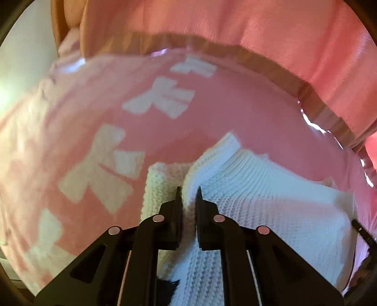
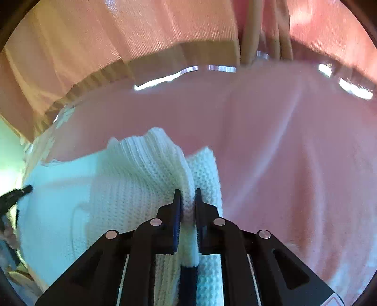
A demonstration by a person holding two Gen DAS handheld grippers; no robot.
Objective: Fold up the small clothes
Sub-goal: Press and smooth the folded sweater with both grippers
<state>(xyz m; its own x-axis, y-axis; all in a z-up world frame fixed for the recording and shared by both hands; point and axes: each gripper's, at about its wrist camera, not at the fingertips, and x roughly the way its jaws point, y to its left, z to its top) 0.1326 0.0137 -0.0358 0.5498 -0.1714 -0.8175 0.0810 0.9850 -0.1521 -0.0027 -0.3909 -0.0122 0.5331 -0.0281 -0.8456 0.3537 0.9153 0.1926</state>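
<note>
— What are the two grippers doing?

— The left gripper (image 1: 188,200) has its black jaws pinched tight on a fold of a small white ribbed knit garment (image 1: 259,207). The right gripper (image 2: 187,202) does the same: its jaws clamp a raised ridge of the knit garment (image 2: 117,188).

— And where is the garment?

— It lies on a pink cloth with white patterned shapes (image 1: 223,113) that covers the bench, bunched upward where each gripper holds it. From the left wrist view it spreads away to the right; from the right wrist view, to the left.

— Anything behind?

— A brown wooden edge (image 1: 259,58) runs along the far side, with pink draped fabric (image 1: 235,21) beyond it.
</note>
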